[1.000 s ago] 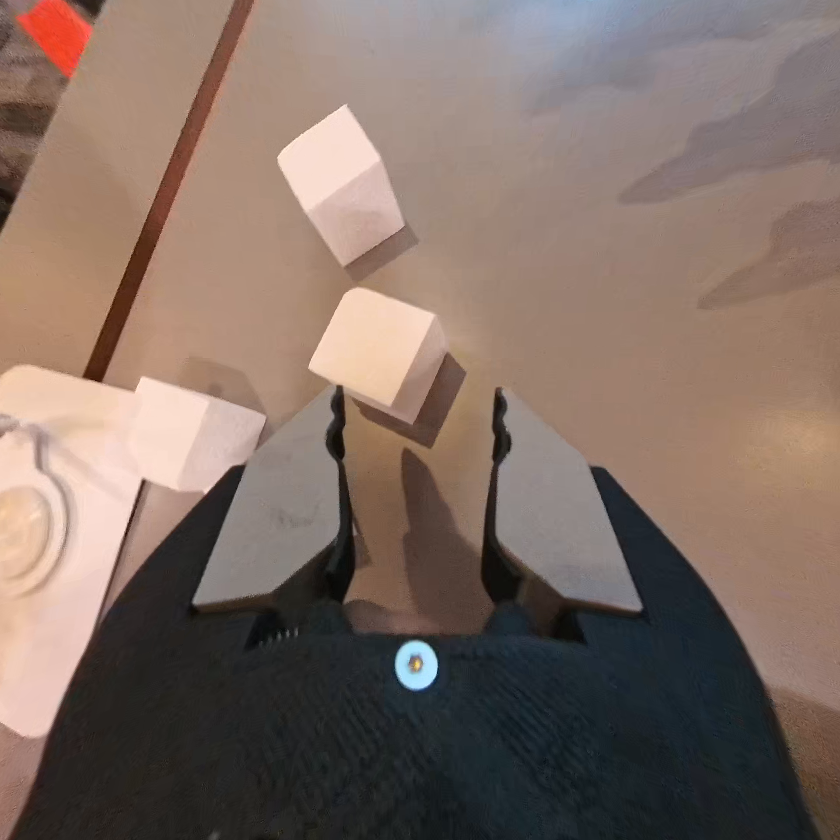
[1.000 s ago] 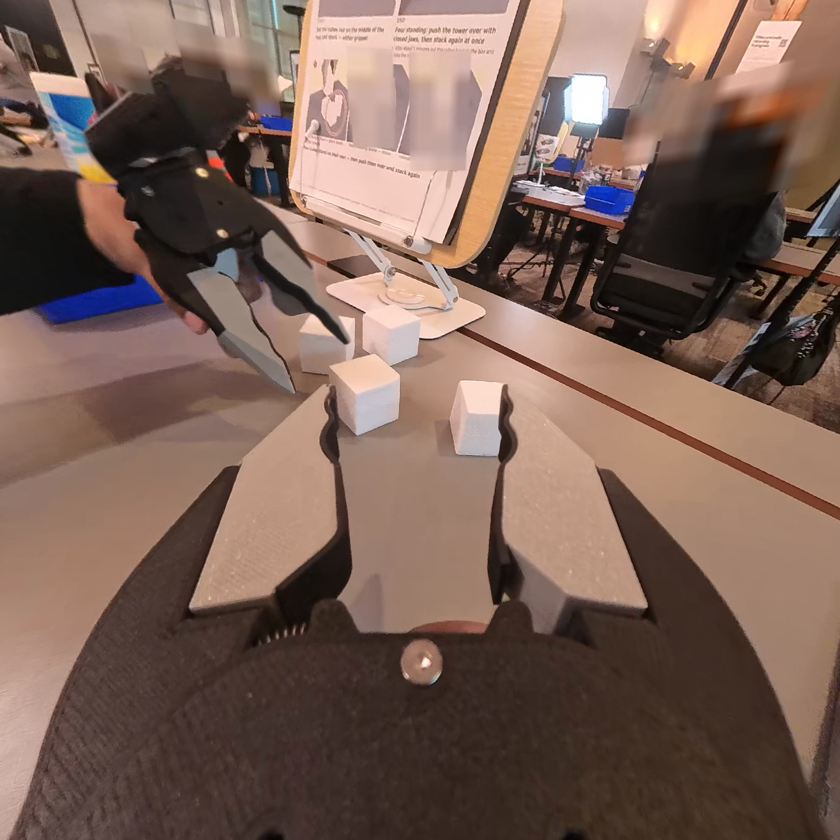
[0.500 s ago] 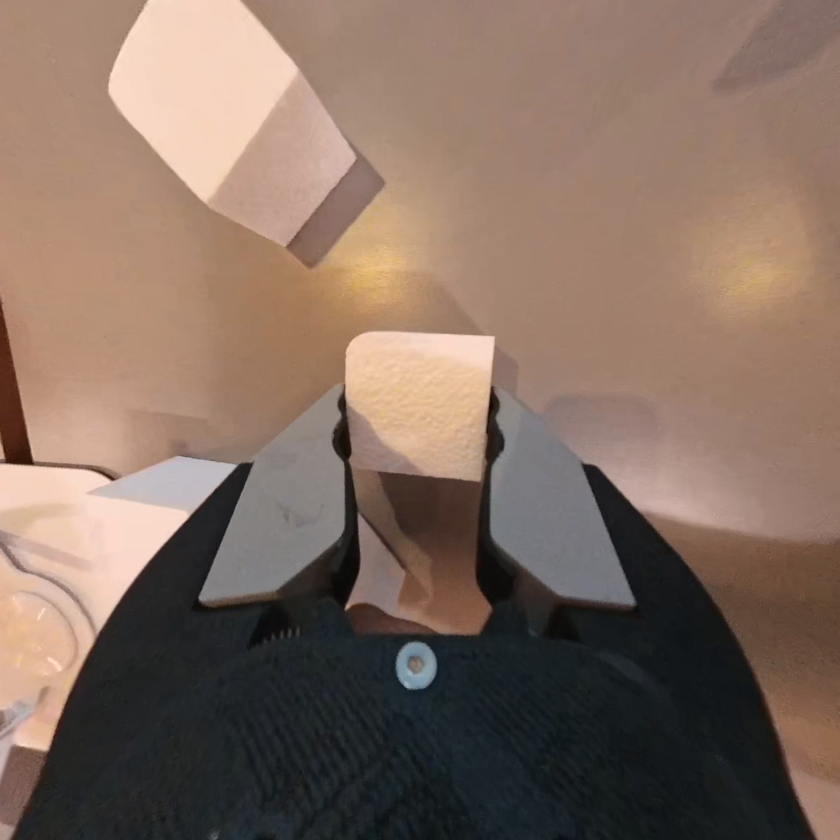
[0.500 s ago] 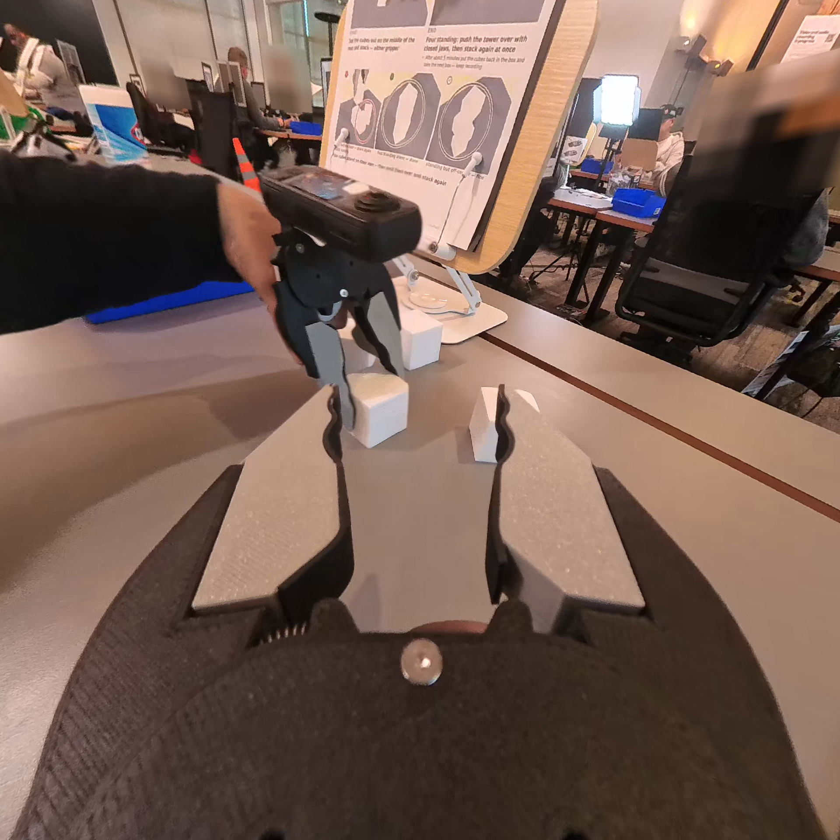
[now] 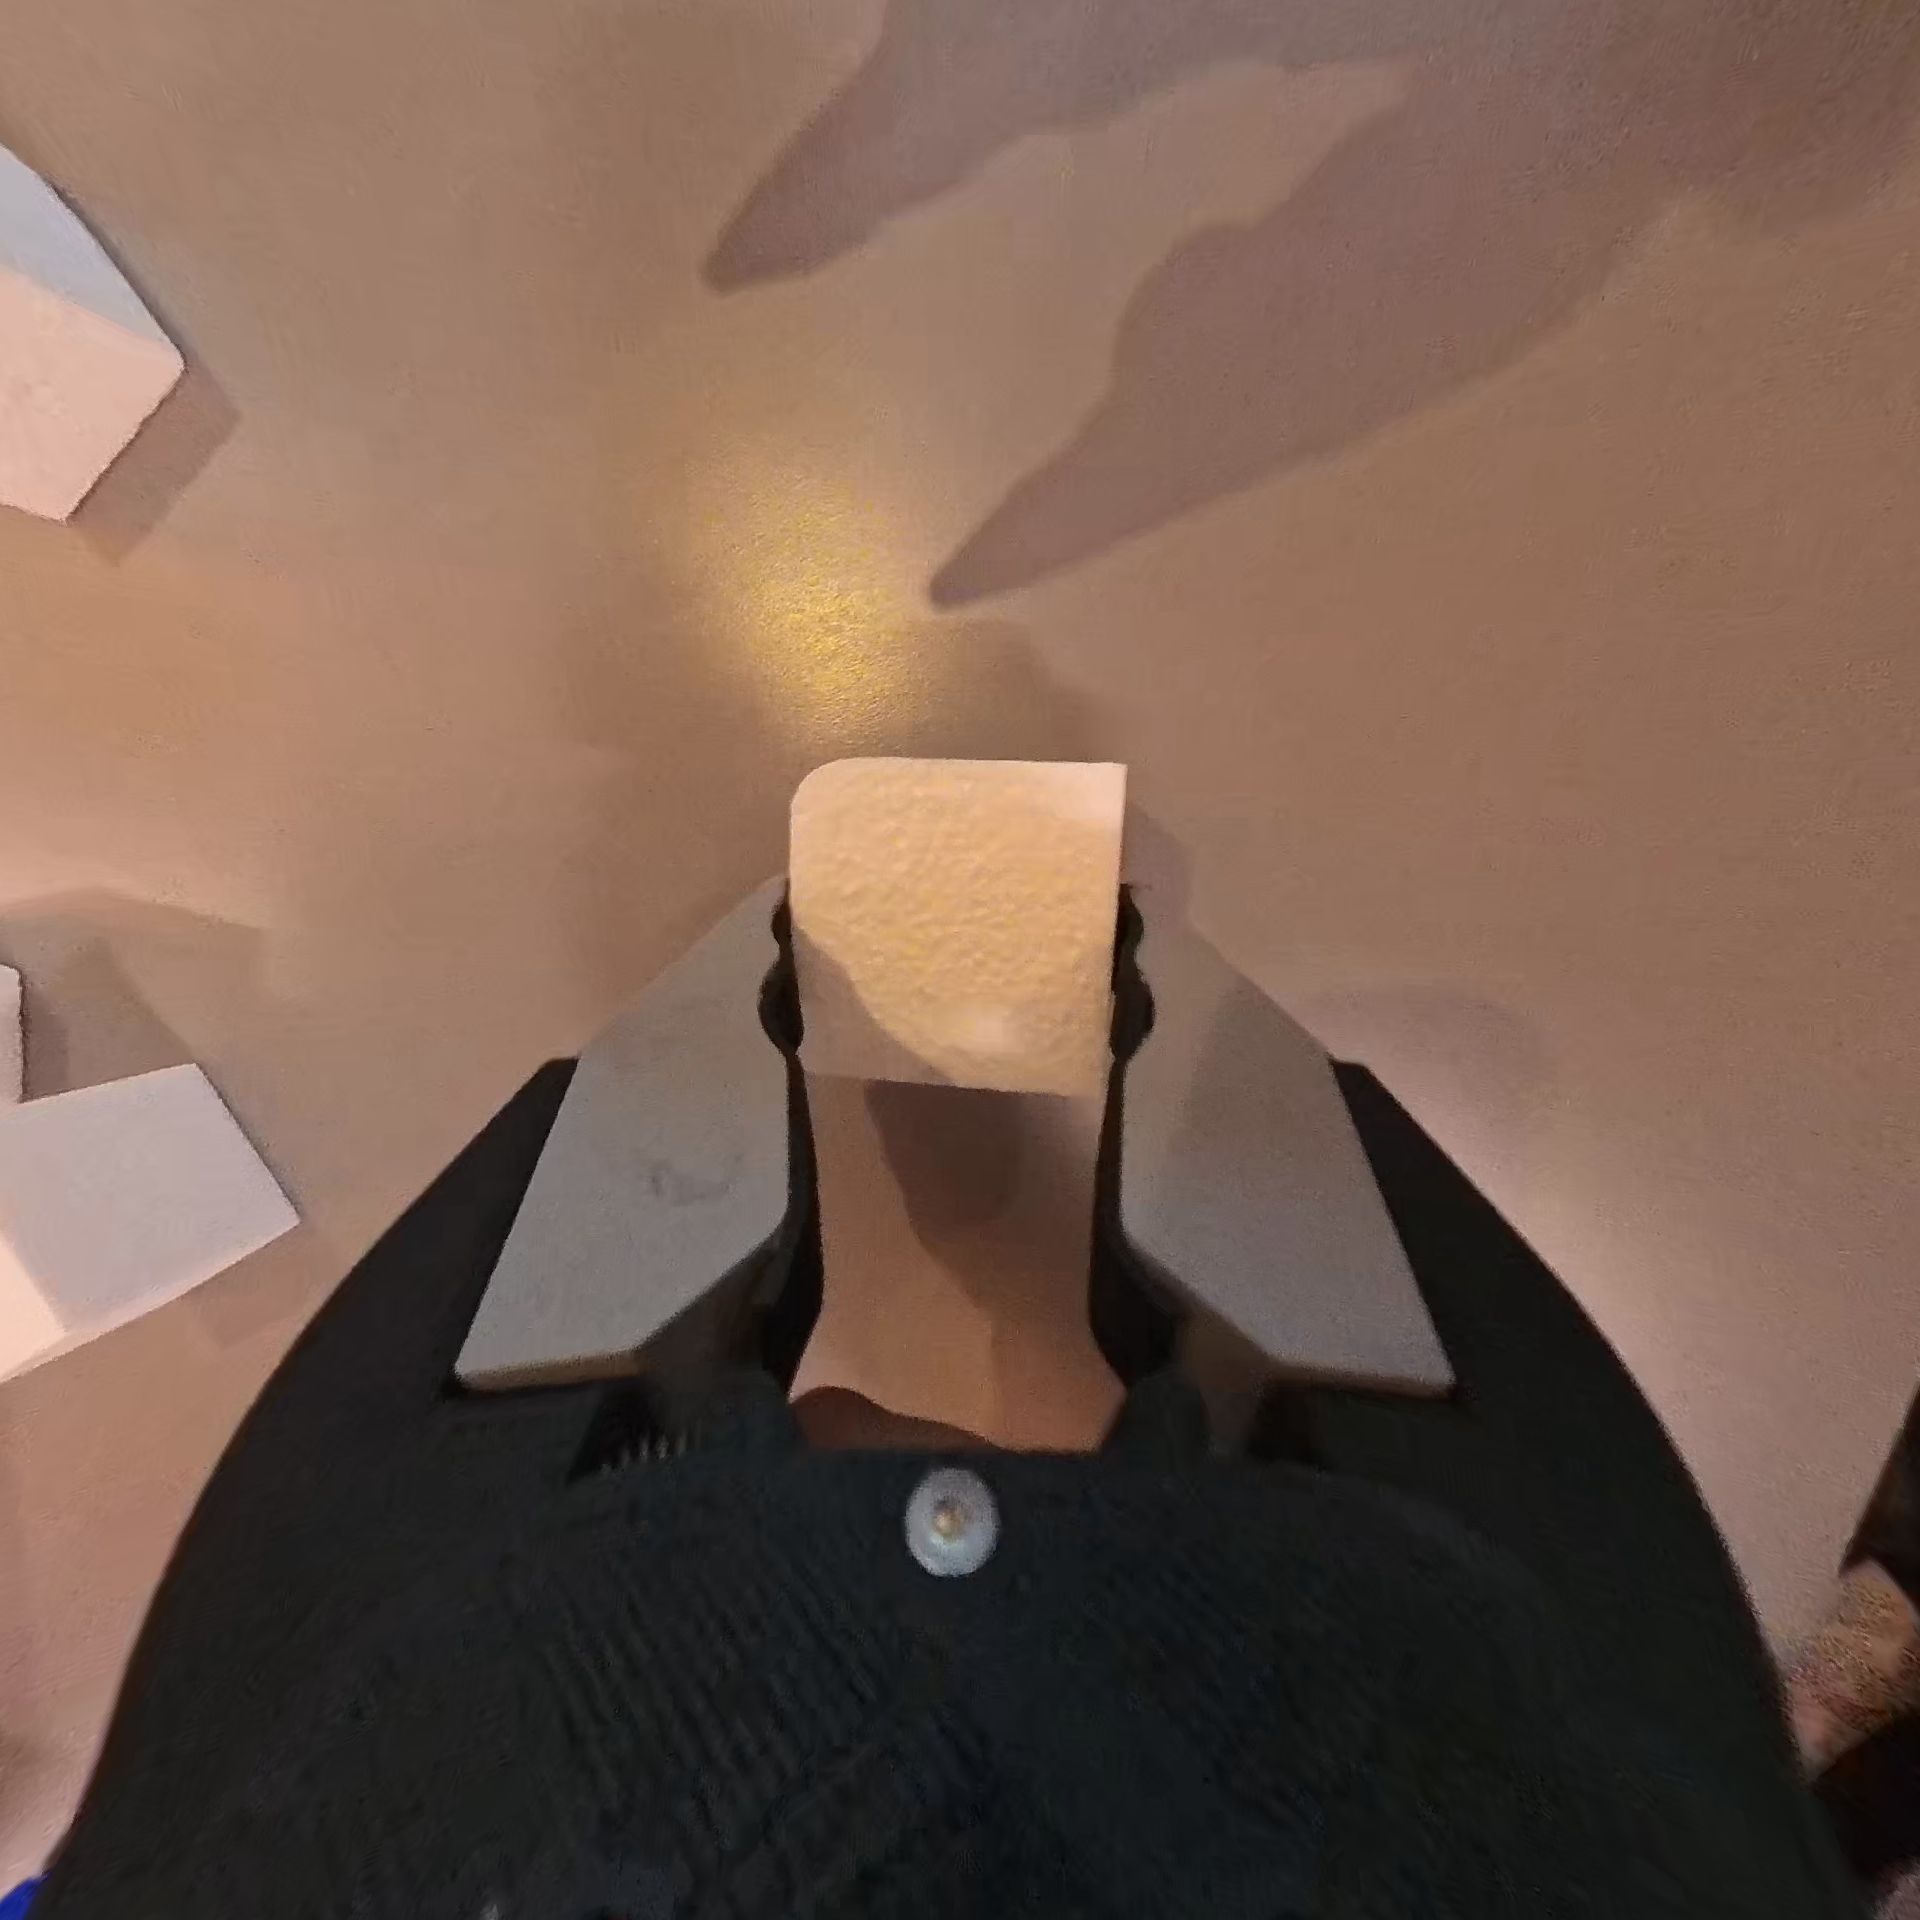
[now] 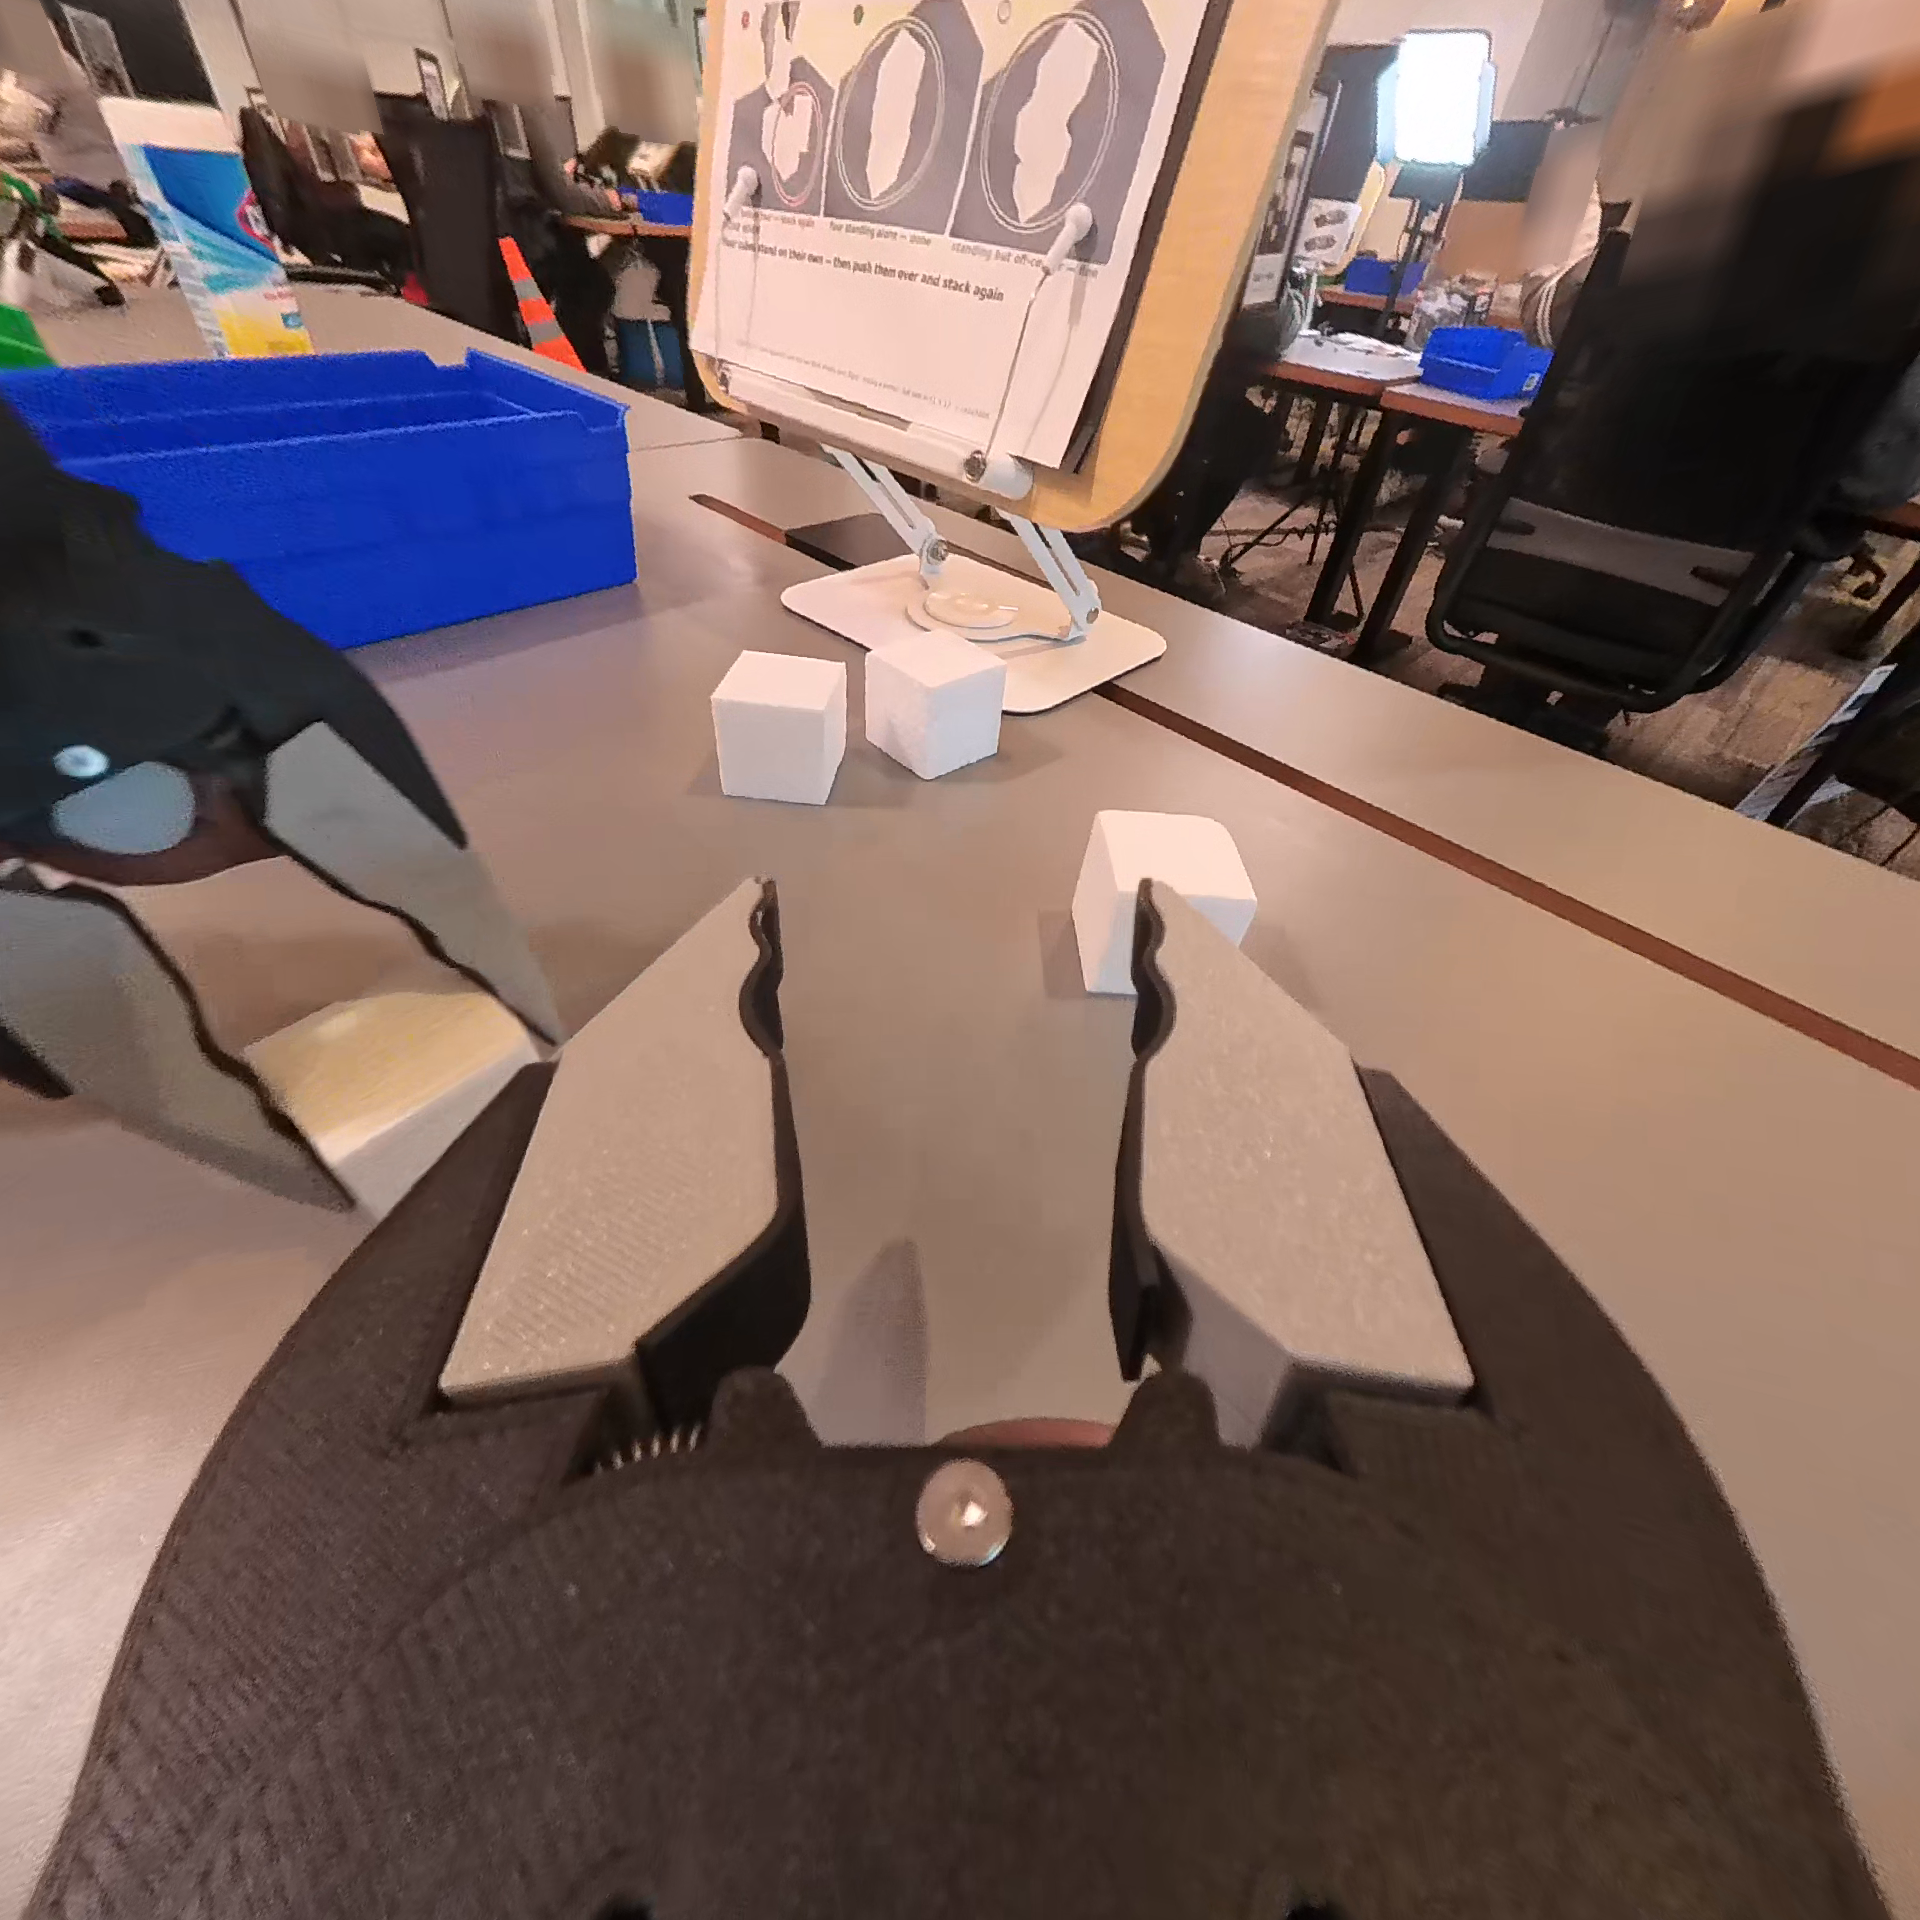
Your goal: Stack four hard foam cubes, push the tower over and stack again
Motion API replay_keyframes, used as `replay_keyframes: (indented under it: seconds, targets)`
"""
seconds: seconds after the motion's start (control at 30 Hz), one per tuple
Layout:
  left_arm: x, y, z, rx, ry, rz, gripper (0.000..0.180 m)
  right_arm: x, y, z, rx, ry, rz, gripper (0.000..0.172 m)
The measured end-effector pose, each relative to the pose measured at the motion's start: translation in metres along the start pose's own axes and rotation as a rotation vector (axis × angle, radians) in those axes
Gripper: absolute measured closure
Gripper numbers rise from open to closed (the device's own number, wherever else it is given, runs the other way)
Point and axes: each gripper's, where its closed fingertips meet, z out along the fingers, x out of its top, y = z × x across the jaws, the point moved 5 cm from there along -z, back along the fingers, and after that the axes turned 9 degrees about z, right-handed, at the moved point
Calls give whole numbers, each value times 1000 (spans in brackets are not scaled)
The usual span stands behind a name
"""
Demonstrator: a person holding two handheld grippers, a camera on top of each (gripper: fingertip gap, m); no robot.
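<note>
My left gripper (image 5: 956, 966) is shut on a white foam cube (image 5: 956, 925), with both pads pressed on its sides, low over the grey table (image 5: 1351, 727). The right wrist view shows that gripper (image 6: 416, 1101) and its cube (image 6: 384, 1081) at the left, close beside my right gripper. My right gripper (image 6: 956, 935) is open and empty above the table. A third cube (image 6: 1164, 894) stands on the table just beyond its right fingertip. Two more white cubes (image 6: 779, 727) (image 6: 935, 701) stand side by side farther back; they also show at the left edge of the left wrist view (image 5: 62, 384) (image 5: 114, 1195).
A tilted document board (image 6: 966, 208) on a white stand base (image 6: 977, 623) is behind the two cubes. A blue bin (image 6: 343, 488) sits at the back left. A brown seam (image 6: 1507, 883) runs across the table at the right. A black chair (image 6: 1621, 540) stands beyond the table.
My left gripper came down on a cube, shut on it and carried it away from the other cubes toward my right gripper. My right gripper stayed open.
</note>
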Motion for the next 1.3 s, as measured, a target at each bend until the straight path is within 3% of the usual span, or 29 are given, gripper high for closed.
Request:
replay_keyframes:
  seconds: [0.6,0.73,0.87,1.07,1.2,1.3]
  targets:
    - [23,-19,14,6,-14,102,122,0,3,-2,16,28,44,106]
    - [24,-19,10,40,-3,61,95,-1,6,-2,23,27,64,104]
    - [23,-10,-14,50,110,1,87,-3,8,-1,26,18,73,101]
    - [-8,-15,-39,53,253,-114,79,-20,14,7,14,-103,61,86]
    - [-29,-29,-43,19,434,-234,83,-32,24,10,11,-160,51,84]
    - [-51,-35,-35,64,379,-278,87,-47,40,12,-36,-216,11,83]
